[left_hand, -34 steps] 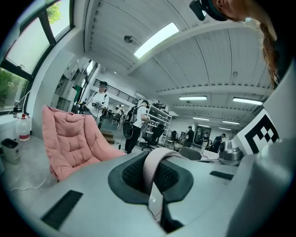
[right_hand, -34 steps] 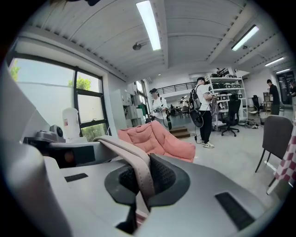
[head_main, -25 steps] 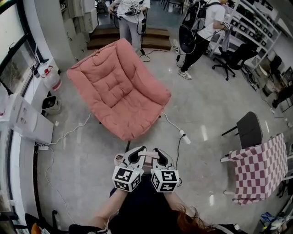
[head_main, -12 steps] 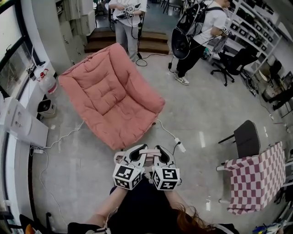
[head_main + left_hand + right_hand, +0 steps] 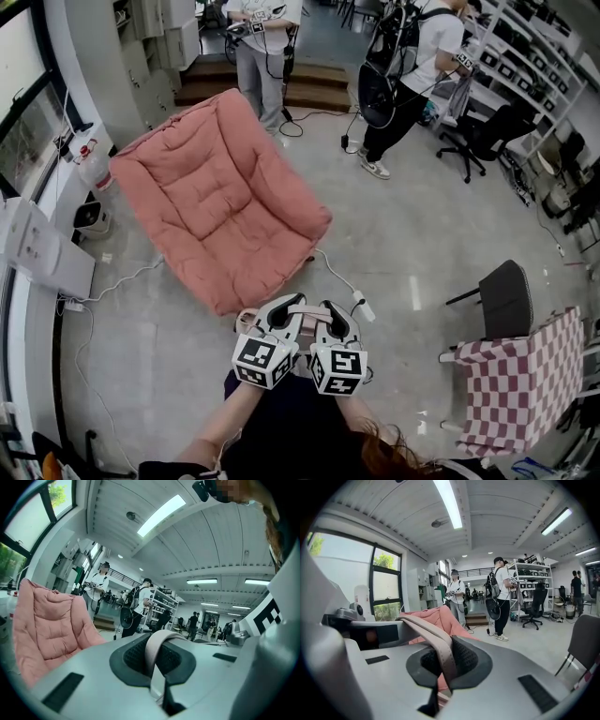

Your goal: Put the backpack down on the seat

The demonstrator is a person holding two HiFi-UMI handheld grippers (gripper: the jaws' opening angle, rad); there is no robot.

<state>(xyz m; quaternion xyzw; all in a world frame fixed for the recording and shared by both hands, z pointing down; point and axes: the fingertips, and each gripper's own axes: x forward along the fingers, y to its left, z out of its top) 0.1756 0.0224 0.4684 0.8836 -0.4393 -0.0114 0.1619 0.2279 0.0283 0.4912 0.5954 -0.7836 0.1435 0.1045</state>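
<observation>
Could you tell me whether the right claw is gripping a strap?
Yes, the right claw is shut on a beige strap looping over its pads.

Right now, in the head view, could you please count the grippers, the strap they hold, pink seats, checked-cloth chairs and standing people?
Grippers: 2 (left gripper, right gripper, both shut on the strap)
Strap: 1
Pink seat: 1
Checked-cloth chair: 1
Standing people: 2 (person in grey trousers, person in white shirt)
Total: 7
</observation>
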